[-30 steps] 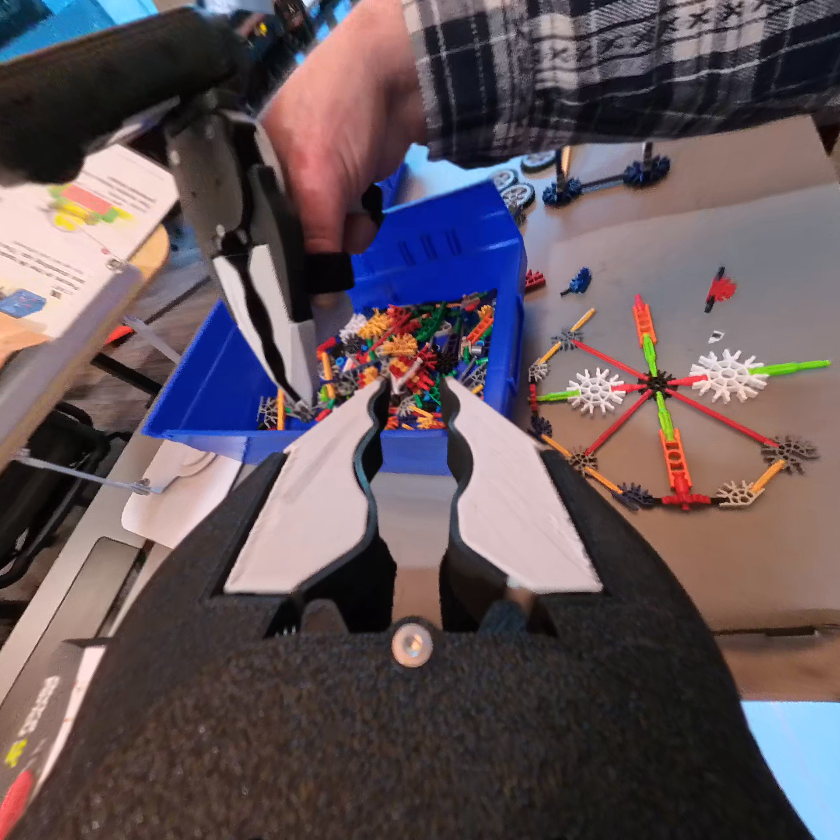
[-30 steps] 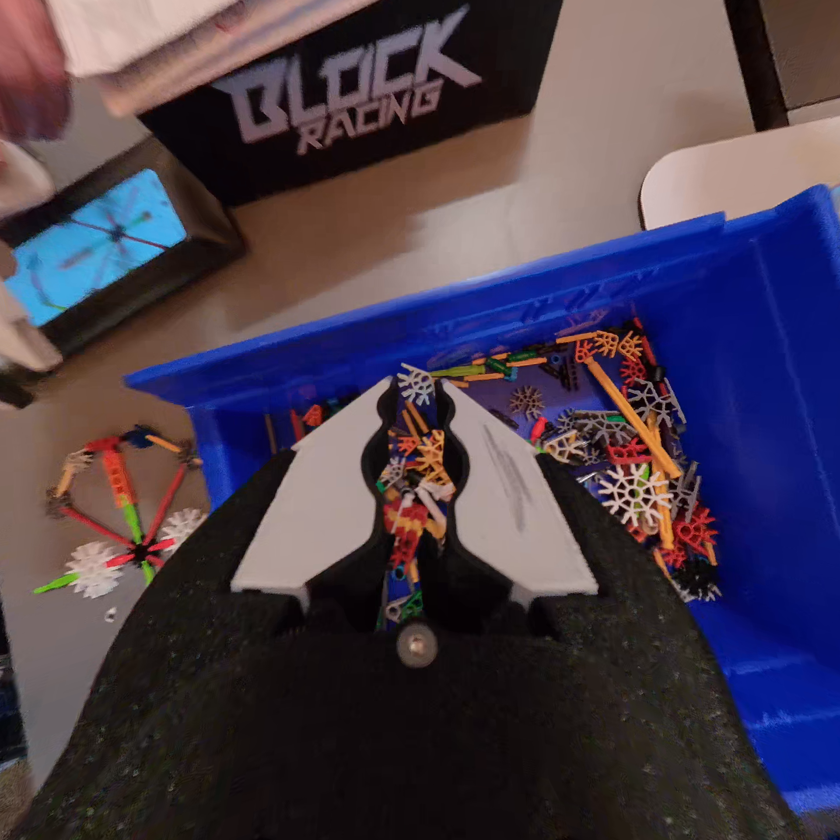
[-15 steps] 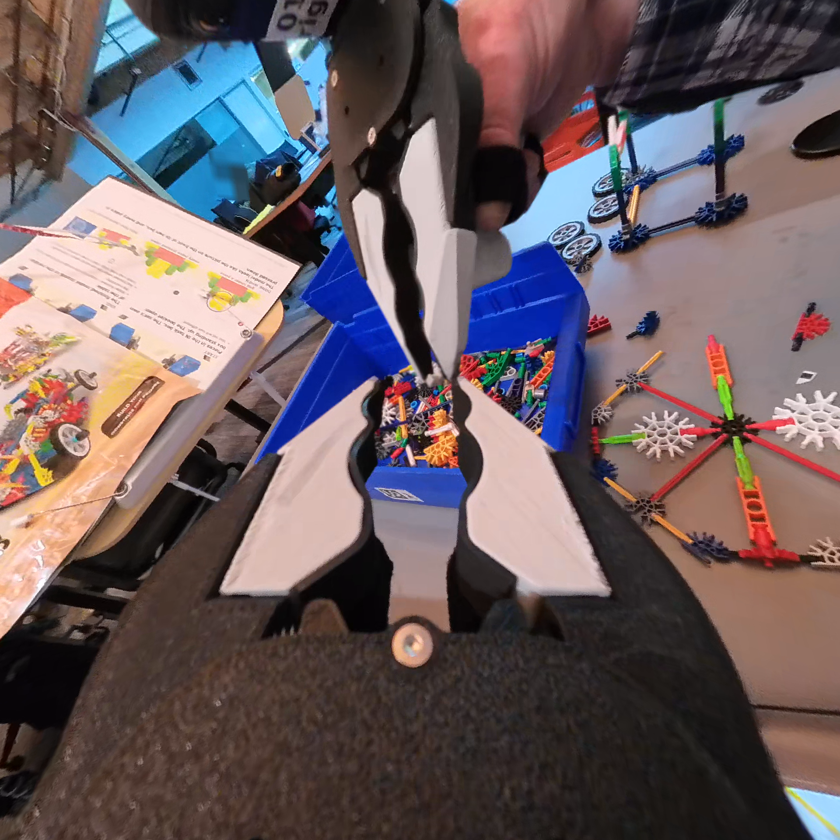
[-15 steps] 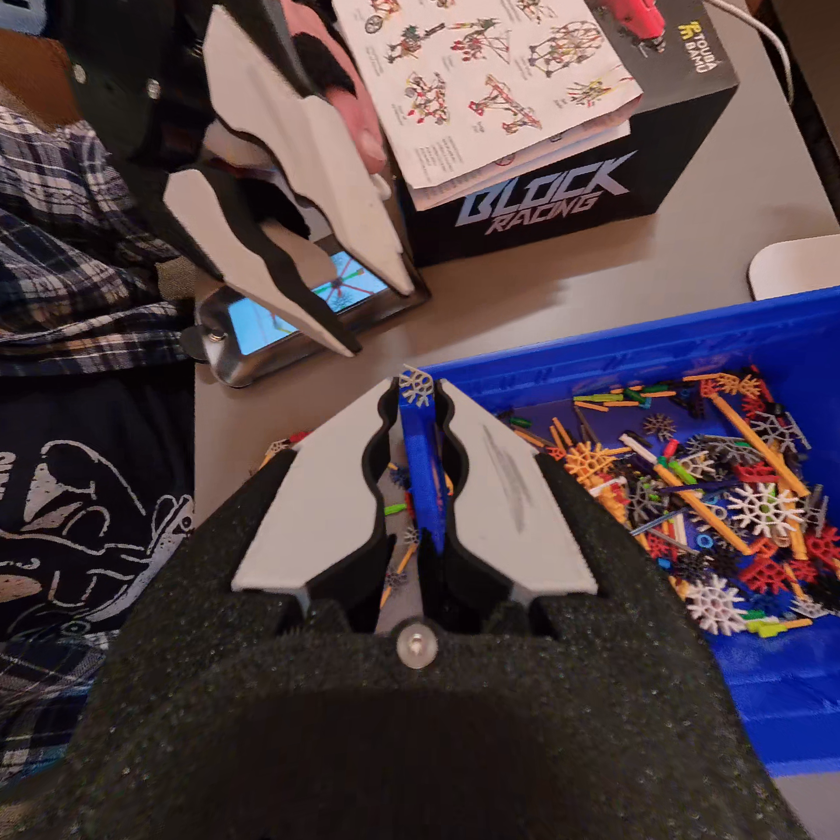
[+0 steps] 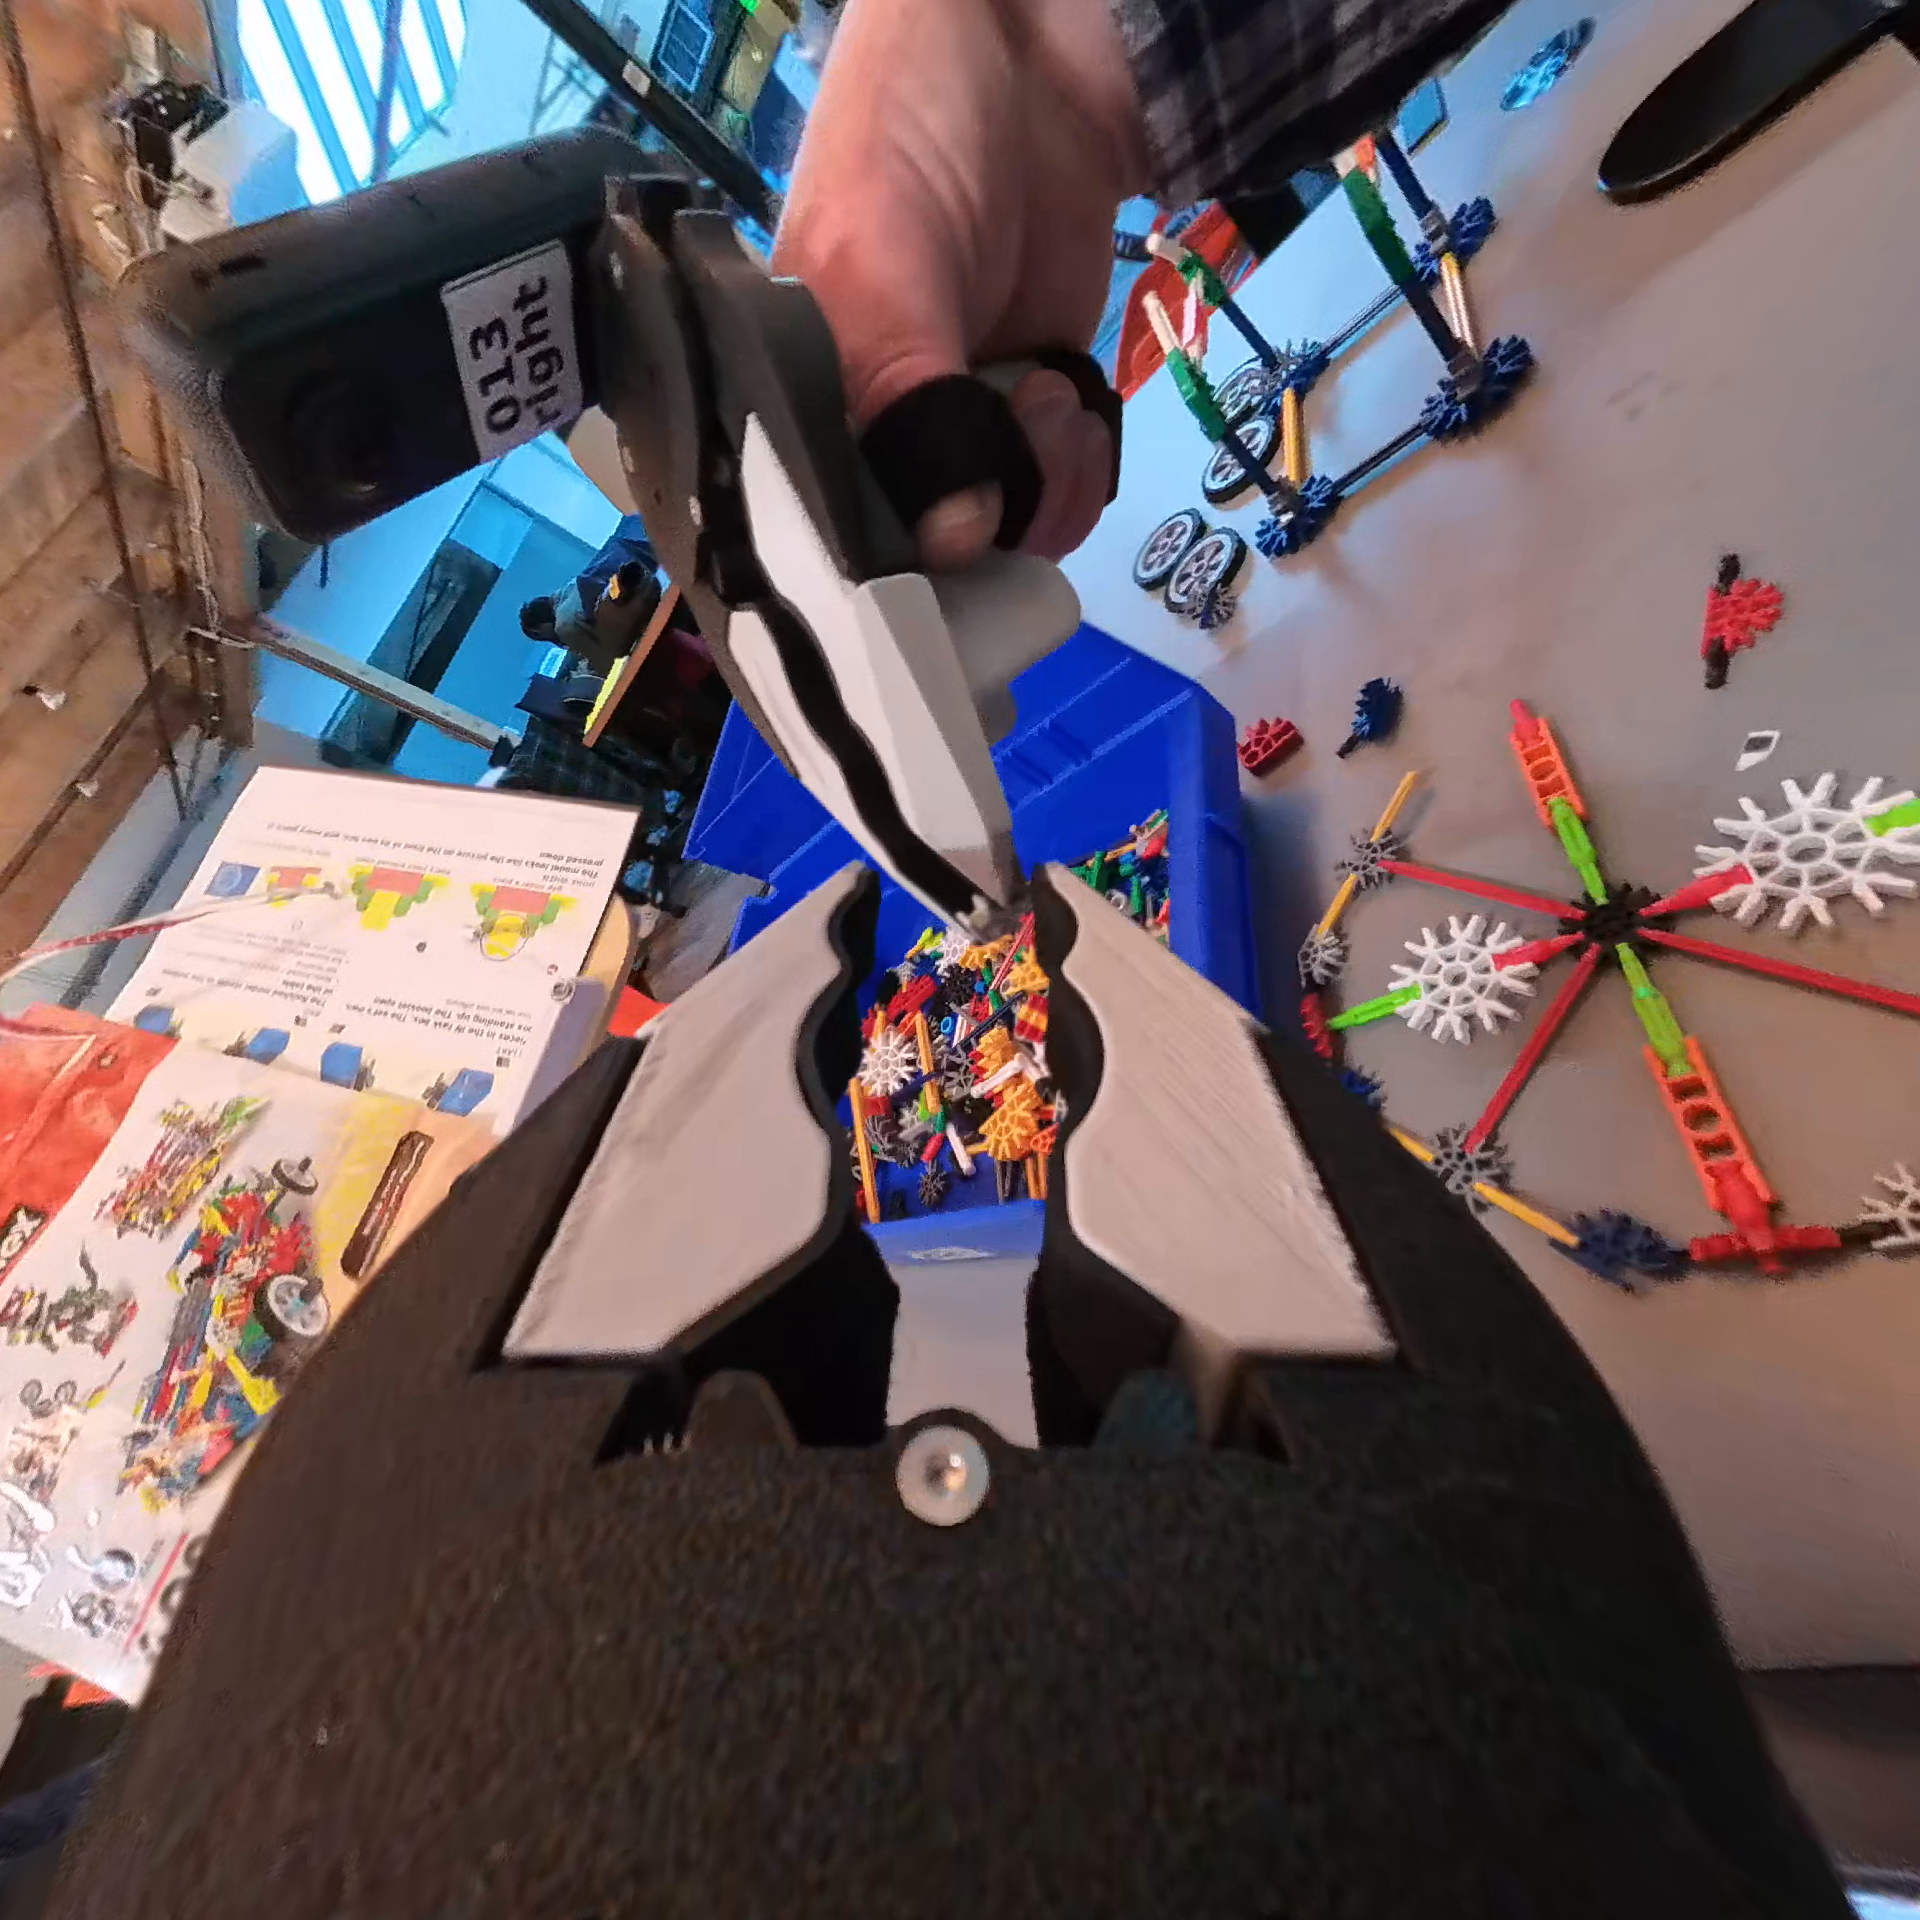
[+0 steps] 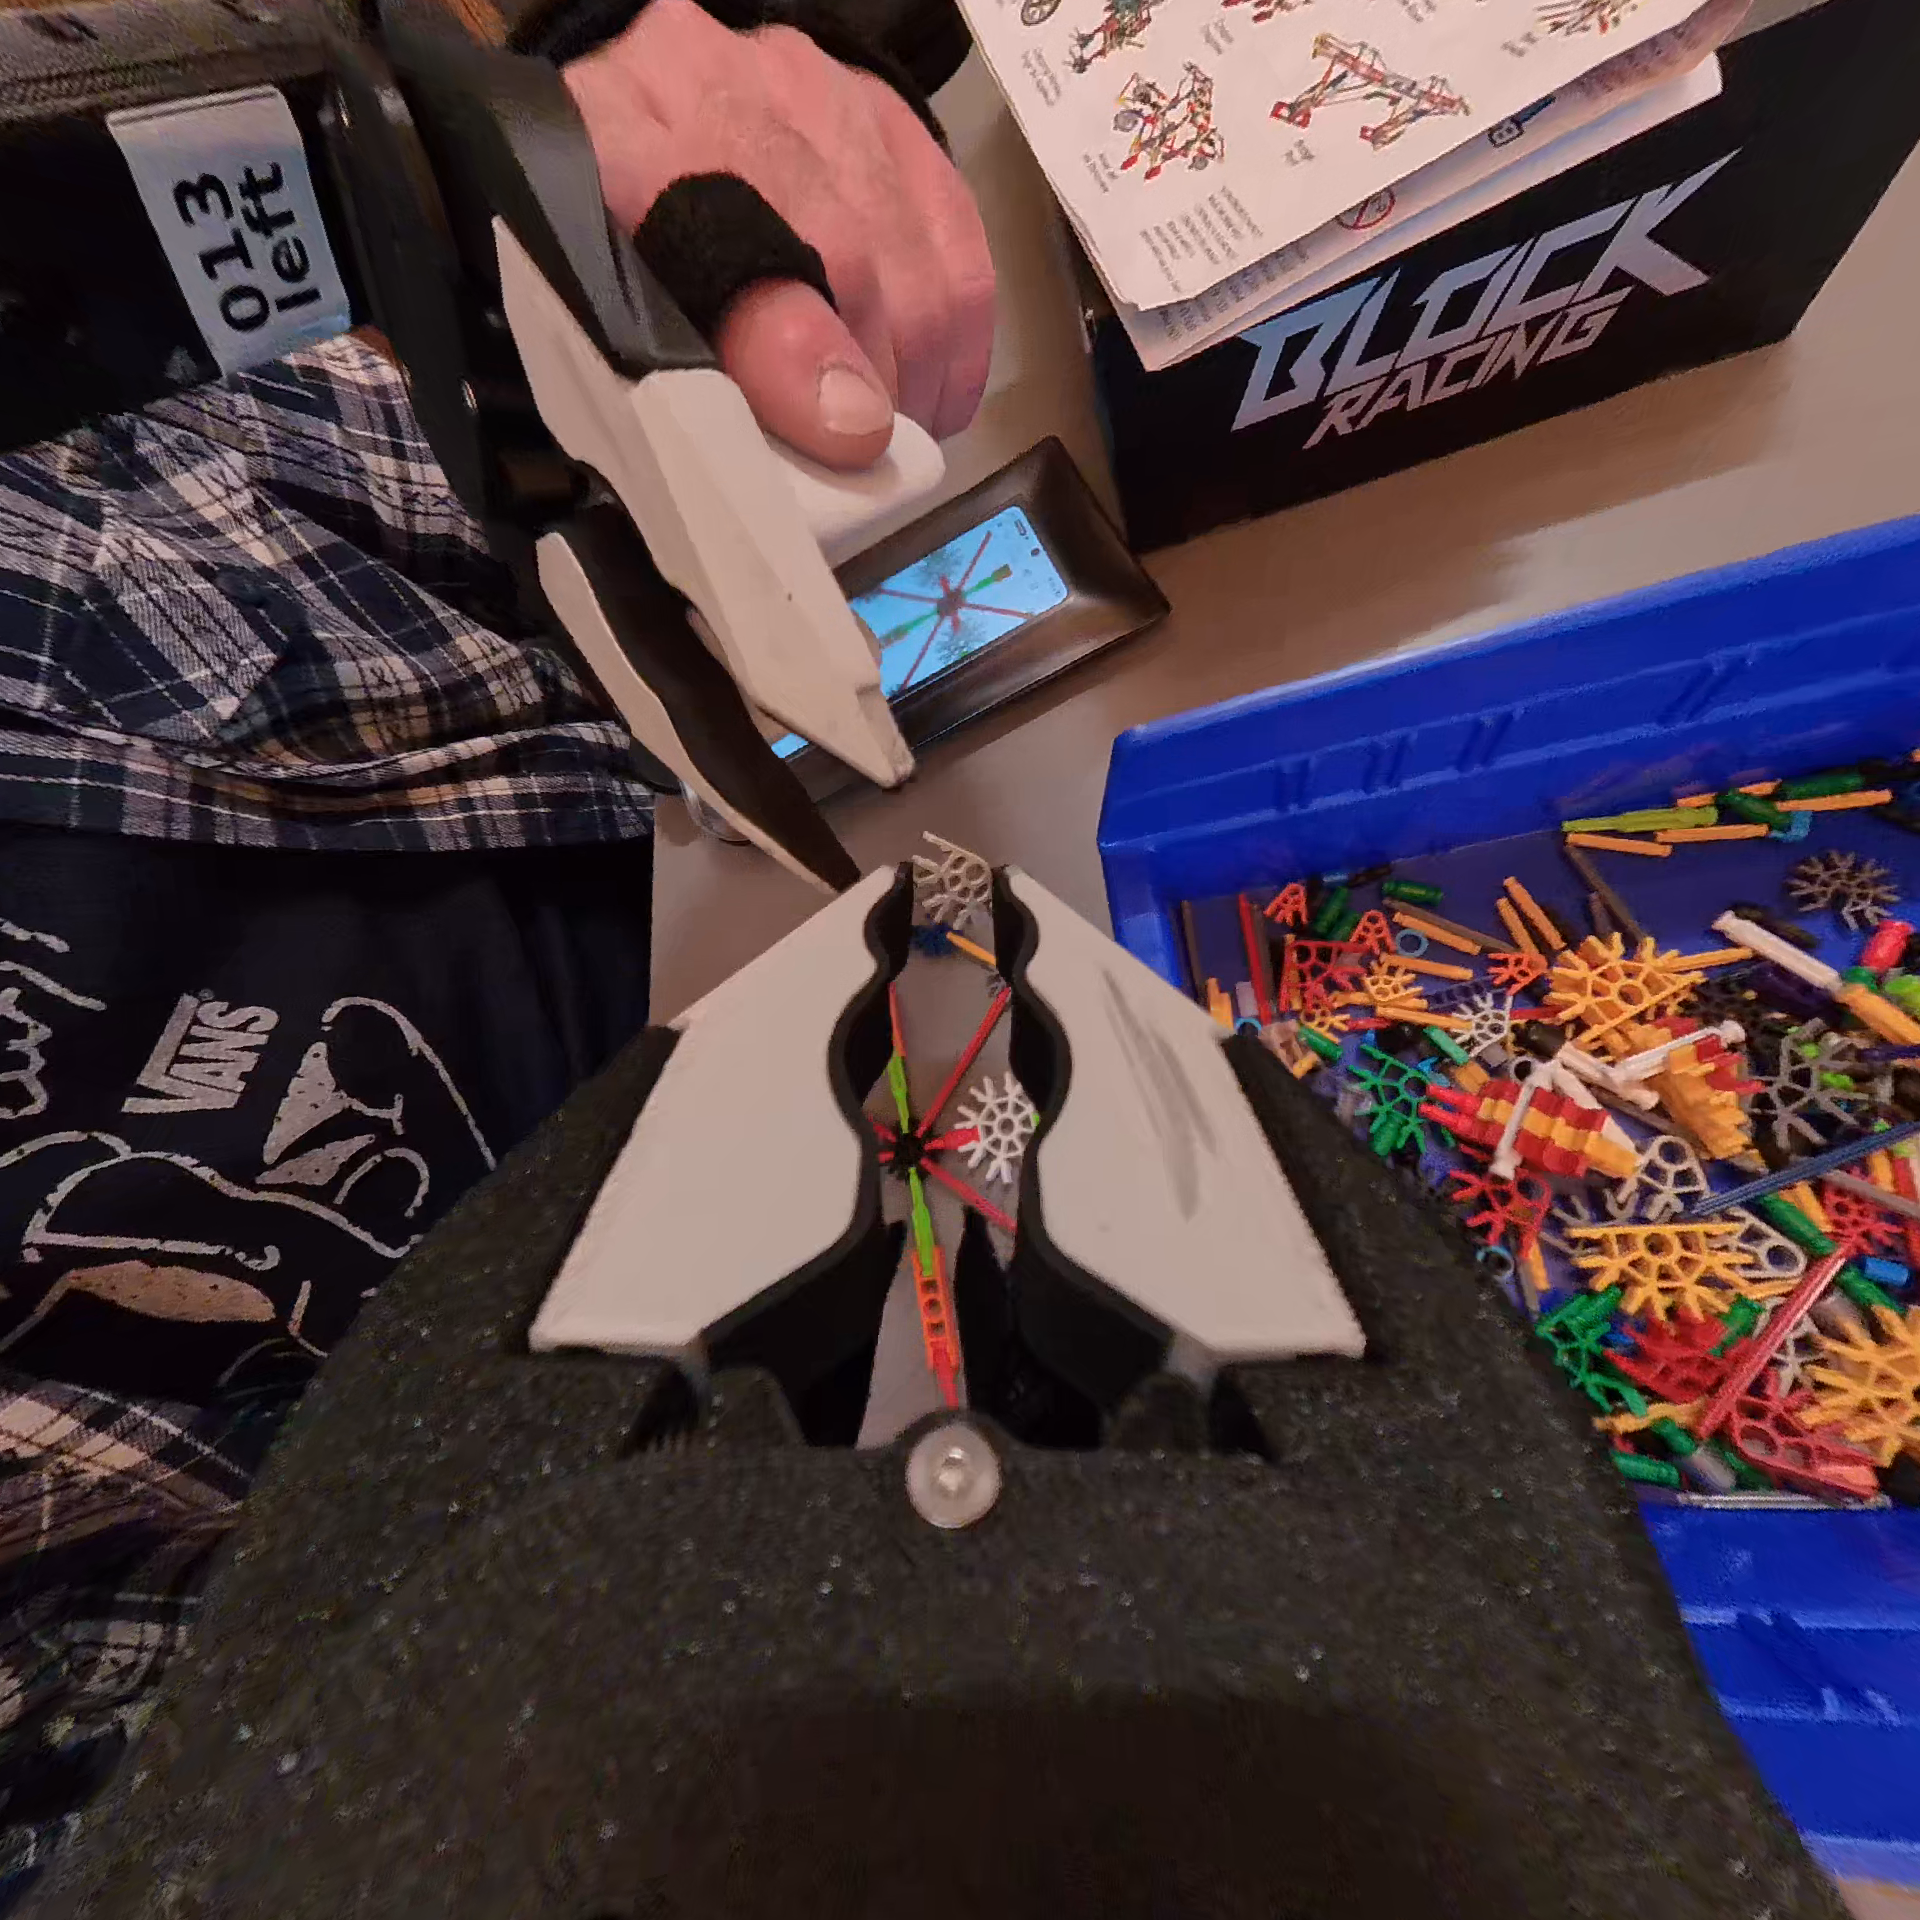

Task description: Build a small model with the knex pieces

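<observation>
Looking along the left gripper [image 5: 951, 904], the left wrist view showed its two grey fingers [image 5: 717, 1122] spread apart with nothing between them, held above the near end of a blue bin [image 5: 1122, 758] full of mixed coloured building pieces [image 5: 966, 1049]. The right gripper [image 5: 977, 899], gripped by a hand [image 5: 956, 239], came down from above with its tips between the left gripper's tips, pinching a small pale piece that was too small there to make out. To the right, on the grey surface [image 5: 1662, 499], lay a flat spoked wheel model [image 5: 1600, 977] of red, green and orange rods with white snowflake connectors. A rod frame with wheels [image 5: 1340, 374] stood farther back. Instruction sheets [image 5: 343, 997] lay to the left.

From the right wrist view, the right gripper [image 6: 954, 883] had its fingers [image 6: 1153, 1122] drawn close together, nipping a grey-white snowflake connector [image 6: 956, 878] at their very tips, held in the air beside the bin [image 6: 1507, 717] and above the surface. The left gripper [image 6: 868, 821], in a hand [image 6: 790, 177], pointed down just beside the connector with its fingers parted, one dark tip nearly touching the right gripper's finger. Through the finger gap the spoked wheel model [image 6: 920, 1132] showed below. A phone [image 6: 966, 613] with a lit screen and a black box [image 6: 1455, 343] topped with printed sheets [image 6: 1309, 114] lay behind.
</observation>
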